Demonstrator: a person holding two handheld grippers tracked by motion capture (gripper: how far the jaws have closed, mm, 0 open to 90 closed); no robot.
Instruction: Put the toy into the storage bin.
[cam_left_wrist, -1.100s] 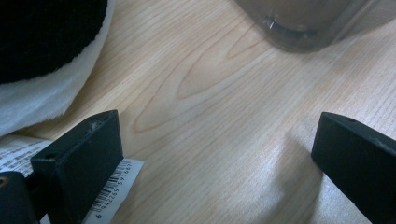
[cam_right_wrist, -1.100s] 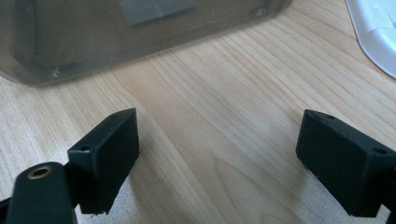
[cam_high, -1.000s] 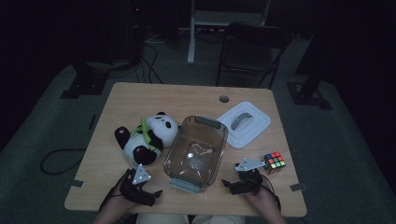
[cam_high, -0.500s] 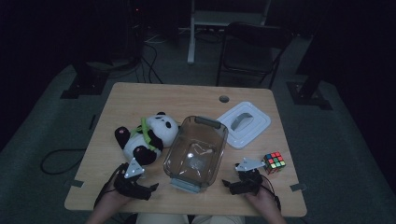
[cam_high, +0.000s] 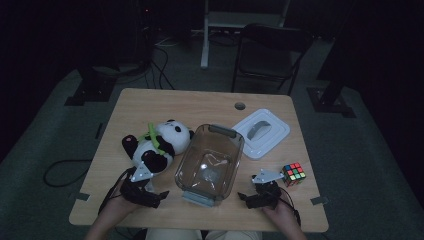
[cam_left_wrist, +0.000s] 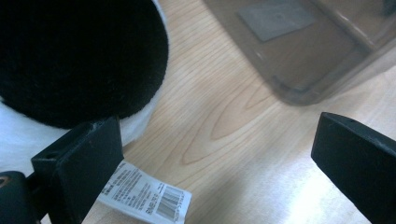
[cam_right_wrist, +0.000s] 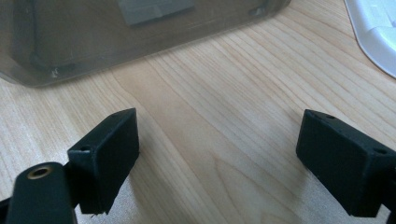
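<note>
So, left claw (cam_high: 150, 192) spread wide right beside the panda (cam_high: 157, 145) near the counter's (cam_high: 200, 107) left edge, closing in for the grab. Right claw (cam_high: 257, 197) is released too, idle by the front edge. Next: slide around the panda, squeeze, drop it in the bin (cam_high: 220, 137).

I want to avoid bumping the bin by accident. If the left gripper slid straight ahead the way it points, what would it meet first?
Probably the panda plush, already at its left jaw; the clear plastic bin lies farther ahead, to the right.
</note>
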